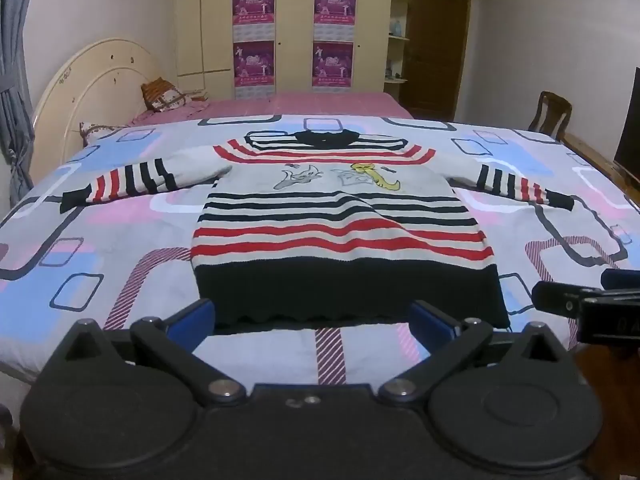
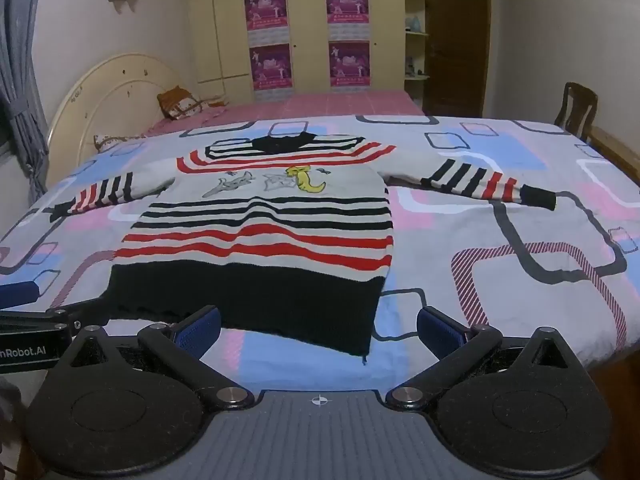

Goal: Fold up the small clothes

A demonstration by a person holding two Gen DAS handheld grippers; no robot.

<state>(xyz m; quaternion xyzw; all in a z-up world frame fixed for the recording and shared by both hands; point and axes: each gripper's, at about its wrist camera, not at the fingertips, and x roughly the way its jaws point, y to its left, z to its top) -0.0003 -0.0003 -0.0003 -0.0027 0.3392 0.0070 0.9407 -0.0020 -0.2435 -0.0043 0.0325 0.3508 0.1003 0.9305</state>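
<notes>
A small striped sweater (image 1: 332, 220) lies flat on the bed, front up, with red, black and grey stripes, cartoon figures on the chest, a black hem nearest me and both sleeves spread out sideways. It also shows in the right wrist view (image 2: 264, 232). My left gripper (image 1: 314, 320) is open and empty, just short of the black hem. My right gripper (image 2: 320, 328) is open and empty, near the hem's right corner. Each gripper shows at the edge of the other's view: the right gripper (image 1: 592, 304) and the left gripper (image 2: 24, 320).
The bed cover (image 1: 120, 240) is grey with blue, pink and dark rounded squares. Pillows (image 1: 164, 96) and a cream headboard (image 1: 92, 80) are at the far left. A wooden chair (image 1: 554, 114) stands at the right, a wardrobe (image 1: 296, 28) with posters behind.
</notes>
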